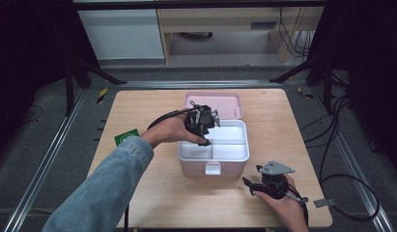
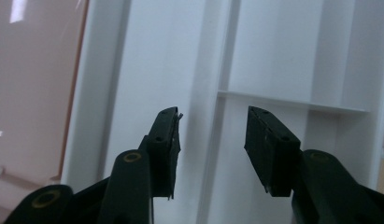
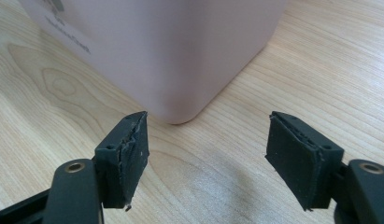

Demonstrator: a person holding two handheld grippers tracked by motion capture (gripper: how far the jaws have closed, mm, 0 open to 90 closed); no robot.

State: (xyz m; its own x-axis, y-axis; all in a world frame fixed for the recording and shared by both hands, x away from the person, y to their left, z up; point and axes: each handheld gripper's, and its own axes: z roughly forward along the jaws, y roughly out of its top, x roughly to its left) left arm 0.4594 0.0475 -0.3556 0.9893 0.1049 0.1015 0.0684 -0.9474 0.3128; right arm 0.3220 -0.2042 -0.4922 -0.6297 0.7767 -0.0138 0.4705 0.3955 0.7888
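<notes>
over the middle of the bench [image 1: 152, 104] sits the pink box [image 1: 213, 170], lid [image 1: 220, 102] flipped open toward the far side, white tray [image 1: 230, 151] inside split into compartments. my left gripper [image 1: 204, 126] hangs over the tray's left part, tips pointing down into it. left gripper view: jaws spread with a clear gap, nothing between them, a white divider wall [image 2: 213, 140] running just beyond the gap, pink lid off at the left edge. can't tell if the tips touch the tray. my right gripper [image 1: 254, 186] rests low on the bench, near and right of the box, aimed at the box's near right corner. right gripper view: jaws spread wide, bare wood between them, the rounded pink corner [image 3: 180, 109] just beyond the tips, not touching. green round thing [image 1: 125, 138] lies on the bench's left edge, well apart from the box.
</notes>
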